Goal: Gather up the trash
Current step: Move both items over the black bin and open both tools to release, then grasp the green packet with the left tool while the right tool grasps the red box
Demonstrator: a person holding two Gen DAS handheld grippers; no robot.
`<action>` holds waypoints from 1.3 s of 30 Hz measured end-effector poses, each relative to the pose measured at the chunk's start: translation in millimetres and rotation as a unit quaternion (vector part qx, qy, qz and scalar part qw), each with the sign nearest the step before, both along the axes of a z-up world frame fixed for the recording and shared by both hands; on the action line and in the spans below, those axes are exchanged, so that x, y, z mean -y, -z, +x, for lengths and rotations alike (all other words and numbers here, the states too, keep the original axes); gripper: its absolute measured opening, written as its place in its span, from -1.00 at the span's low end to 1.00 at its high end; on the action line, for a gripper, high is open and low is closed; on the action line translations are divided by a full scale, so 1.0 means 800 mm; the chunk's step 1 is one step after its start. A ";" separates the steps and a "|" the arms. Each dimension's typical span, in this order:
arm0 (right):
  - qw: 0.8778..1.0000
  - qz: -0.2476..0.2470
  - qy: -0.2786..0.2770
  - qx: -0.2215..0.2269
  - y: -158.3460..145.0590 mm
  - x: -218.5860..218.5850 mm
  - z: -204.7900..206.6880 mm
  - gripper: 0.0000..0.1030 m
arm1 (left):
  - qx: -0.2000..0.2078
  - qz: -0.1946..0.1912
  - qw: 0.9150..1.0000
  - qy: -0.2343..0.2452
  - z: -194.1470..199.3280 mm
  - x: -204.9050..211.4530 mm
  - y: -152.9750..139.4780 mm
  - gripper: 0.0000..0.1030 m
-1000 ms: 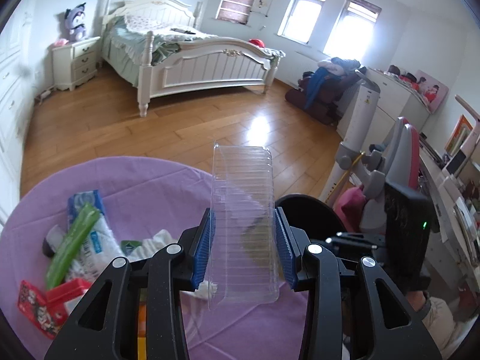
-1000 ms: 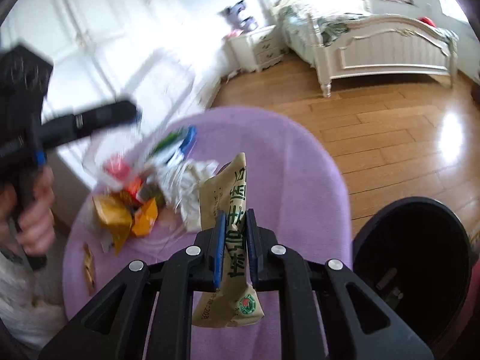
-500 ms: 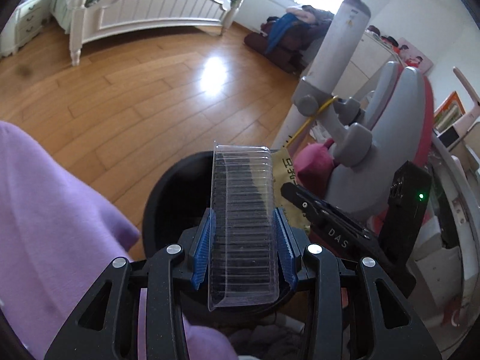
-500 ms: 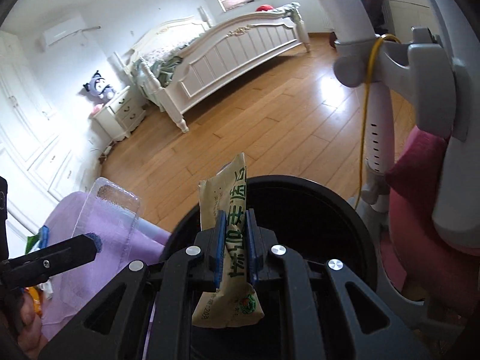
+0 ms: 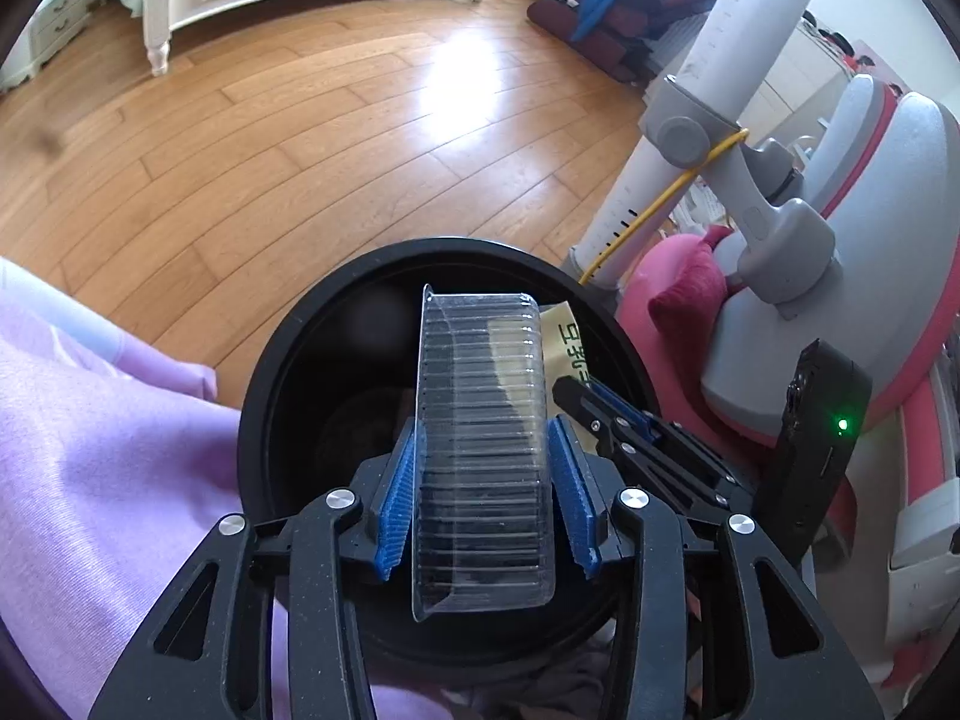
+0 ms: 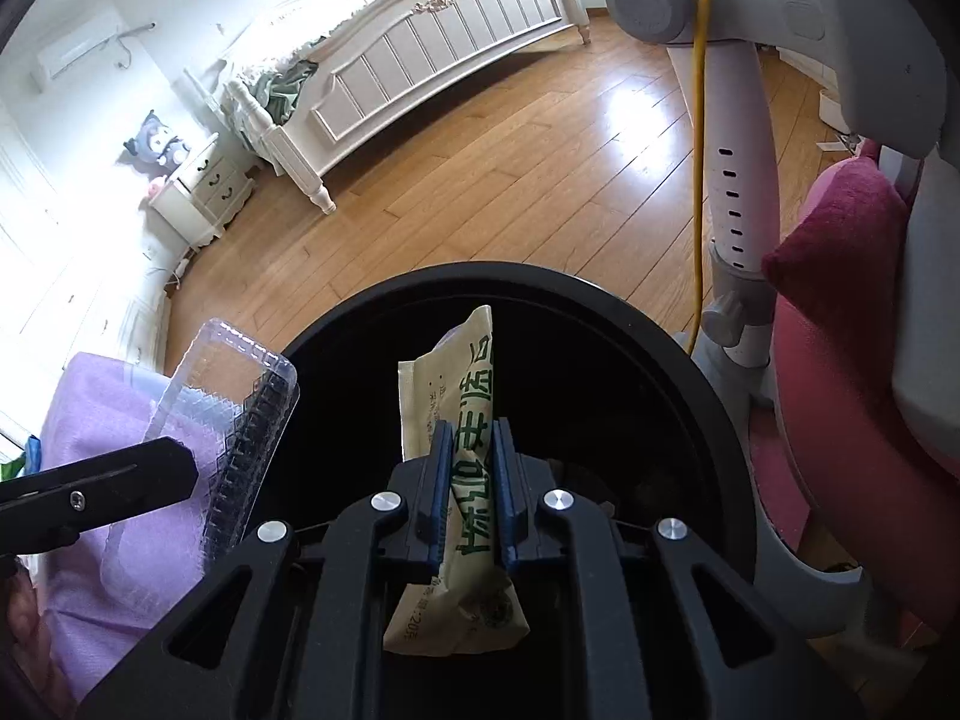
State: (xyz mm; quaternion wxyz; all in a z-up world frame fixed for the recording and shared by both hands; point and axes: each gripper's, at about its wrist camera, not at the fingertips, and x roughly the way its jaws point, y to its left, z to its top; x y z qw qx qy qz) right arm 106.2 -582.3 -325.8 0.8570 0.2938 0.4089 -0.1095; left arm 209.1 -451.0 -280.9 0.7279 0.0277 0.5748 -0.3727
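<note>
A clear ribbed plastic tray (image 5: pixel 480 420) stands on end between the blue pads of my left gripper (image 5: pixel 483 450), over the mouth of a black round bin (image 5: pixel 258 396). The pads still touch its sides while the jaws are opening. My right gripper (image 6: pixel 471 450) pinches a beige snack packet (image 6: pixel 462 372) with green print above the same bin (image 6: pixel 690 396); its jaws are opening too, with the packet still between the pads. In the right wrist view one left finger (image 6: pixel 120 480) and the tray (image 6: pixel 240 408) hang at the bin's left rim.
A purple tablecloth (image 5: pixel 90 450) drapes down just left of the bin. A grey and pink chair (image 5: pixel 840 300) and a white post (image 5: pixel 708 120) with a yellow cord stand close on the right. Wooden floor (image 5: pixel 300 150) and a white bed (image 6: pixel 450 48) lie beyond.
Both grippers swung away from the littered purple table and dropped down over the black bin, carrying the tray and the packet. The bin now fills the lower half of both views.
</note>
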 end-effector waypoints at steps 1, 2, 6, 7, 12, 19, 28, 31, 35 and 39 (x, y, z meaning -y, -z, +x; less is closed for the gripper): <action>1.000 0.002 -0.001 0.001 0.003 0.004 0.002 -0.66 | -0.002 -0.002 1.000 -0.002 0.000 -0.002 -0.001 -0.01; 1.000 0.001 -0.003 -0.001 0.004 0.004 0.002 -0.64 | -0.002 -0.004 1.000 -0.006 0.000 -0.004 -0.003 0.17; 1.000 0.014 0.002 0.016 -0.004 0.004 -0.009 0.25 | 0.011 -0.012 1.000 -0.013 -0.004 -0.014 -0.012 0.35; 1.000 0.016 0.005 0.025 -0.011 0.003 -0.014 0.39 | 0.015 -0.015 1.000 -0.012 -0.007 -0.019 -0.018 0.35; 0.998 0.034 -0.014 0.057 -0.047 -0.018 -0.022 0.40 | 0.065 -0.044 0.997 -0.025 -0.036 -0.067 -0.075 0.80; 0.986 0.020 -0.110 0.123 -0.134 -0.112 -0.010 0.49 | 0.157 -0.101 0.980 -0.071 -0.083 -0.196 -0.173 0.90; 0.931 -0.019 -0.324 0.166 -0.220 -0.307 0.031 0.49 | 0.195 -0.085 0.944 -0.251 -0.093 -0.459 -0.214 0.90; 0.892 -0.061 -0.414 0.171 -0.235 -0.389 0.036 0.49 | 0.173 -0.053 0.932 -0.315 -0.080 -0.547 -0.195 0.90; 0.832 -0.123 -0.508 0.185 -0.250 -0.476 0.042 0.51 | 0.131 0.007 0.926 -0.355 -0.059 -0.629 -0.157 0.90; 0.779 -0.171 -0.574 0.187 -0.249 -0.533 0.056 0.61 | 0.094 0.008 0.926 -0.364 -0.055 -0.674 -0.129 0.90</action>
